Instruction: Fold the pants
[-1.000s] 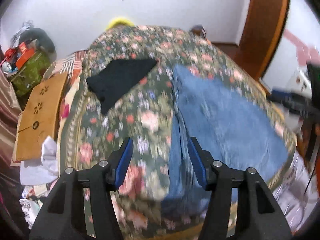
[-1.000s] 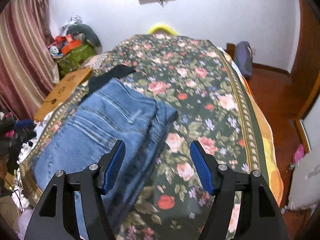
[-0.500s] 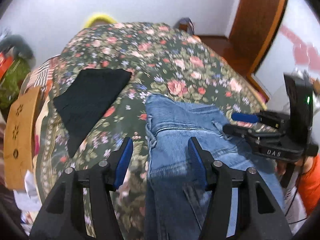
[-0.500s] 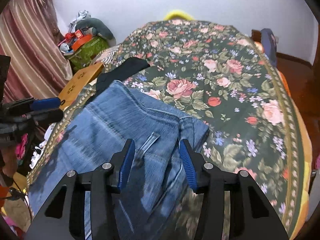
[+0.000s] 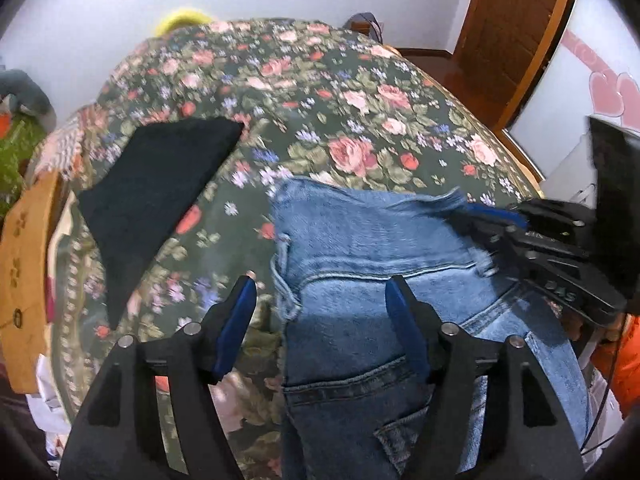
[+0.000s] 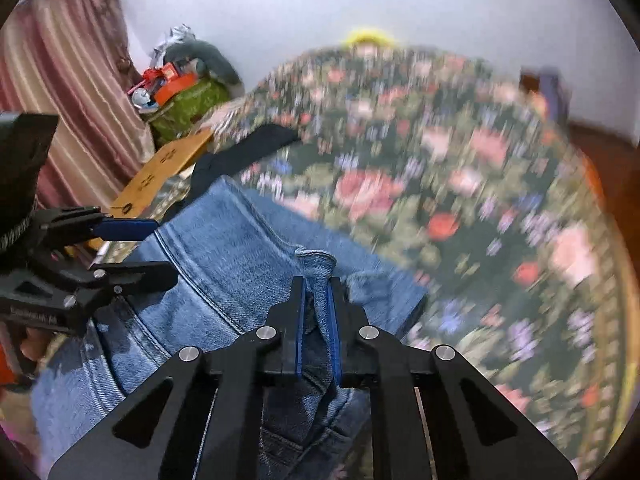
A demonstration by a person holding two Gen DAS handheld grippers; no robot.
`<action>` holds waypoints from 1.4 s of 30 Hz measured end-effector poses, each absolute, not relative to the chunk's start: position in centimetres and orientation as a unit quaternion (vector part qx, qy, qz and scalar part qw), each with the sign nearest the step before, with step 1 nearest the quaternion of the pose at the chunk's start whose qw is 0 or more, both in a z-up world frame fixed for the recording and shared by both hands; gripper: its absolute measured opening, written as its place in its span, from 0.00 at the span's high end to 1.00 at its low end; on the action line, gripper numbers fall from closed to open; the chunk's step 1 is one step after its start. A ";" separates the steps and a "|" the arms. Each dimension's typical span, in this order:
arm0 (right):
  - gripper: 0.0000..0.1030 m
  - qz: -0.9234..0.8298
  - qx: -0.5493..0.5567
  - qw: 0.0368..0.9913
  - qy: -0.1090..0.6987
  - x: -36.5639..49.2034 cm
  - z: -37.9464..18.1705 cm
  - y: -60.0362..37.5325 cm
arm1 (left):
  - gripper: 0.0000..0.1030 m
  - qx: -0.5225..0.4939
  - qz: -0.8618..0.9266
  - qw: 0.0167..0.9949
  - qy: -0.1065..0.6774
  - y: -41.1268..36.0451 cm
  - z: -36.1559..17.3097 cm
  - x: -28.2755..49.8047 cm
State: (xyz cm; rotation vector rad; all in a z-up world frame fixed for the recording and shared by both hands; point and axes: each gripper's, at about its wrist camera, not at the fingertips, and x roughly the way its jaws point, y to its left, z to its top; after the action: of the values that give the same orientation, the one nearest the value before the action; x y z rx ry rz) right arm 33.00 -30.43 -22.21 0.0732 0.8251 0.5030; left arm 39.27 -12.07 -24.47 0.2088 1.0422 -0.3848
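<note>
Left wrist view, left to right.
- Wooden board (image 5: 24, 276): at 9 o'clock, beside the bed's edge.
- Black cloth (image 5: 156, 184): flat on the floral bedspread (image 5: 344, 92), toward 10 o'clock.
- Left gripper (image 5: 320, 308): jaws spread wide, nothing between them; poised over the near waistband edge of the jeans (image 5: 384, 252).
- Jeans: blue denim, lying on the bedspread from centre to 5 o'clock, back pocket uppermost.
- Right gripper (image 5: 486, 220): at 3 o'clock, at the far waistband corner.

Right wrist view, left to right.
- Striped curtain (image 6: 76, 92): at 10 o'clock.
- Left gripper (image 6: 136, 248): at 9 o'clock, blue pads apart, at the jeans' (image 6: 224, 256) edge.
- Right gripper (image 6: 317, 292): jaws drawn narrow, pinching a raised fold of denim at the waistband.
- Bedspread (image 6: 460, 184): blurred, filling 1 to 4 o'clock.
</note>
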 end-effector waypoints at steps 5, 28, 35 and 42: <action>0.94 0.218 0.020 0.901 0.375 33.5 -21.6 -31.2 | 0.35 0.085 -0.195 0.851 0.479 -11.5 -23.3 39.4; 0.36 0.186 0.062 0.874 0.445 27.3 -19.3 -34.1 | 0.23 0.057 -0.183 0.874 0.446 -8.6 -20.0 35.4; 0.29 0.187 0.119 0.844 0.489 24.6 -22.6 -34.2 | 0.20 0.067 -0.202 0.852 0.477 -8.6 -22.6 33.1; 0.23 0.196 0.150 0.828 0.503 25.7 -25.1 -34.2 | 0.20 0.057 -0.221 0.825 0.516 -9.8 -25.4 33.5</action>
State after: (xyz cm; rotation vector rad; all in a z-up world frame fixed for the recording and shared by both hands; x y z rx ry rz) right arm 25.69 -34.20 -25.13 0.3194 1.0677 0.4168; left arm 33.54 -9.80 -25.41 0.1203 1.0974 -0.4707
